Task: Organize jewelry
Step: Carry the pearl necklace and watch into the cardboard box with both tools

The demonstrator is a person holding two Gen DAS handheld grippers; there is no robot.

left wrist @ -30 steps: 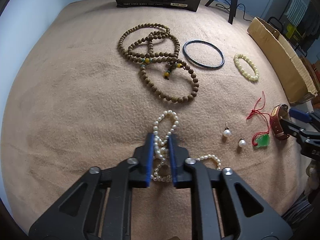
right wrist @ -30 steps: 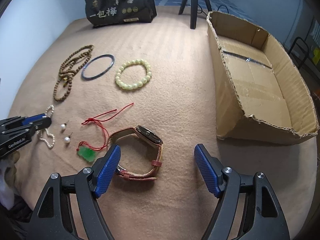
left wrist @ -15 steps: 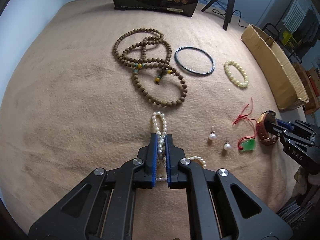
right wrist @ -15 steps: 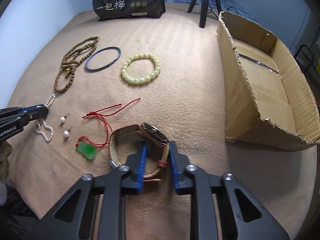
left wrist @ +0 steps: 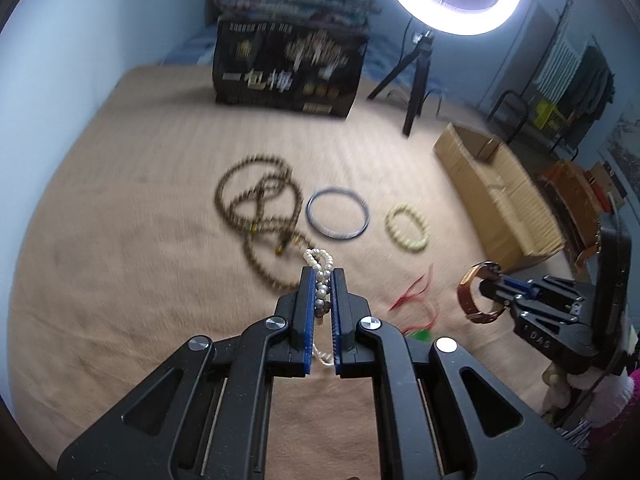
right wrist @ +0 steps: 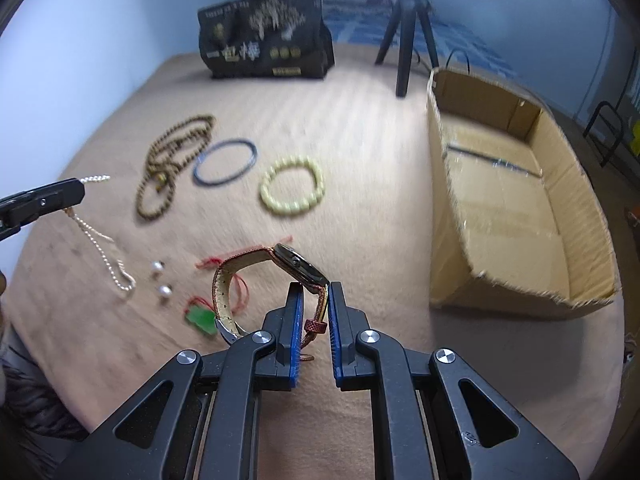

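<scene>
Both grippers have risen off the tan blanket [right wrist: 380, 168] since the earlier frames, each carrying its catch. Clenched on a bunched pearl necklace [left wrist: 319, 264], the left gripper [left wrist: 320, 292] has a loop poking past its tips while the loose tail trails down to the blanket, as the right wrist view shows. Beside it, the right gripper [right wrist: 314, 308] is closing the last bit on the strap of a wristwatch [right wrist: 298, 268], whose case and brown band hang clear of the cloth; gripping the strap rather than the face probably spares the glass. Left of the open cardboard box [right wrist: 516, 216], likely the destination, lie a pale bead bracelet [right wrist: 292, 190], a dark bangle [right wrist: 224, 160] and brown prayer beads [right wrist: 172, 160]; nearer the watch are two pearl earrings [right wrist: 160, 278] and a green pendant [right wrist: 200, 318] on red cord. Behind stands a black bag [right wrist: 266, 38] printed 一包梅, though blurred. Smaller markings are unreadable.
</scene>
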